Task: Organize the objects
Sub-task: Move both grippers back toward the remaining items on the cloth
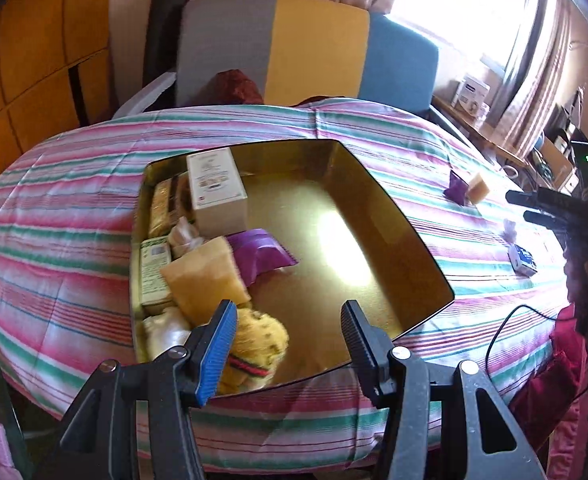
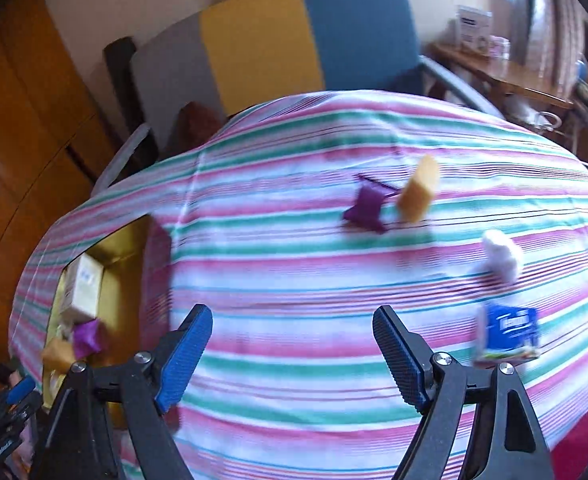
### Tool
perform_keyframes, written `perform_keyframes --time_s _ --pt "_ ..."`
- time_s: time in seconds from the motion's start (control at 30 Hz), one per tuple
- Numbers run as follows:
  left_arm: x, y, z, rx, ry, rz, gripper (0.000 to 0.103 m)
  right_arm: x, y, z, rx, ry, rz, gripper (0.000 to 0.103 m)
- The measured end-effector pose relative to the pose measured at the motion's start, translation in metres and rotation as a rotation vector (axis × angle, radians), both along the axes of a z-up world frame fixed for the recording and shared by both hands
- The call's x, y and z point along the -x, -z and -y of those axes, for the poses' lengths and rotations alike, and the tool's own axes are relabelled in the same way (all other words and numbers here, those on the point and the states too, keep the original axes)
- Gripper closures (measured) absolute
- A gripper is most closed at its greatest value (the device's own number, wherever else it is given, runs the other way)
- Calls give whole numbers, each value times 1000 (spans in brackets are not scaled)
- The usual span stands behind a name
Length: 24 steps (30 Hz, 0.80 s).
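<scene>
1. The striped table holds everything; sorting loose things into the gold tin looks well under way, with the tin's left side filled and its right half bare.
2. The tin sits toward the table's left; inside lie a white box, a tan pouch, a purple pouch, a yellow plush toy and smaller packets along the left wall.
3. The left gripper hovers over the tin's near edge, fingers parted and grasping nothing; the plush toy lies just beside its left finger.
4. The right gripper hangs above bare cloth, fingers spread wide and empty, aimed toward the leftovers.
5. Four things are still out on the cloth: a blue-and-white packet nearest the right gripper, a white pouch beyond it, a small tan pouch and a small purple pouch farther off, just beside each other.
6. The next move probably calls for the right gripper to drop onto the blue-and-white packet, close, and carry it leftward to the tin's bare half.
7. Nothing blocks that path; the view is blurred, so the packet's exact tilt is unclear.
</scene>
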<state>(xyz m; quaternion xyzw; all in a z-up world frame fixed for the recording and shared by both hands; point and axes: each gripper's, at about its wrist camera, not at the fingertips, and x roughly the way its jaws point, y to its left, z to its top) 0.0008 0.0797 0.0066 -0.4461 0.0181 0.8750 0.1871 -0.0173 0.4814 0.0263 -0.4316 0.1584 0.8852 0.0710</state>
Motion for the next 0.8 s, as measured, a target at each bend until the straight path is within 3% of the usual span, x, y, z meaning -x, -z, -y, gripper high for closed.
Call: perform_keyframes --time_s 0.27,0.43,0.8 --pt "8 -8 -45 49 83 -19 48 -18 12 -98 -59 286 -39 19" --pt "16 -9 -83 72 143 -15 48 -42 36 -146 121 491 -37 19" --pt "25 -2 -176 83 307 14 48 -59 35 -161 248 550 -91 15"
